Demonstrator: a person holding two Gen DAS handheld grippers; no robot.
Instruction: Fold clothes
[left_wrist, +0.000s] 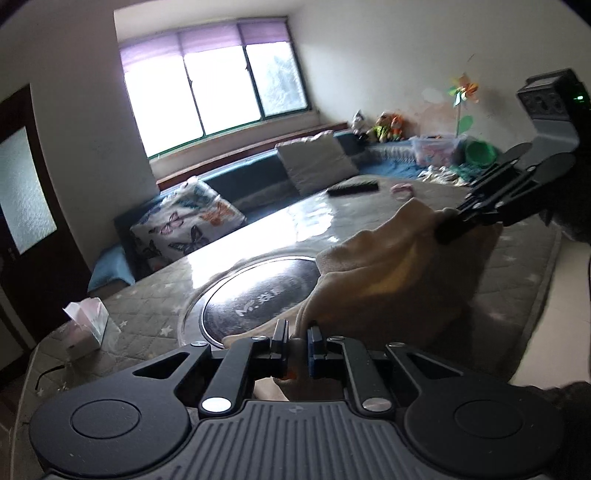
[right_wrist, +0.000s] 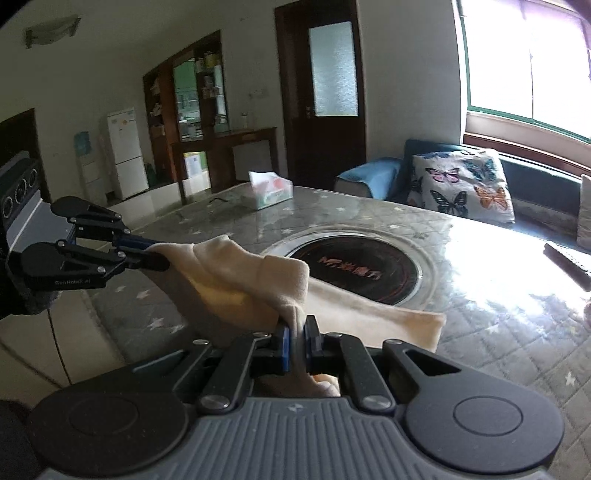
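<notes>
A cream-coloured garment (left_wrist: 388, 273) hangs above the table, stretched between both grippers. In the left wrist view my left gripper (left_wrist: 298, 334) is shut on one edge of the cloth, and the right gripper (left_wrist: 445, 227) pinches the far corner at the upper right. In the right wrist view my right gripper (right_wrist: 297, 332) is shut on a bunched fold of the garment (right_wrist: 255, 280). The left gripper (right_wrist: 157, 253) grips the other end at the left. A lower flap of the cloth trails onto the table surface.
The table (right_wrist: 480, 306) has a quilted grey cover with stars under glossy plastic and a round dark hotplate (right_wrist: 362, 271) in its middle. A tissue box (right_wrist: 269, 190) stands at one end. A dark flat object (left_wrist: 352, 187) lies at the other. A sofa with a butterfly pillow (right_wrist: 461, 186) runs along the window.
</notes>
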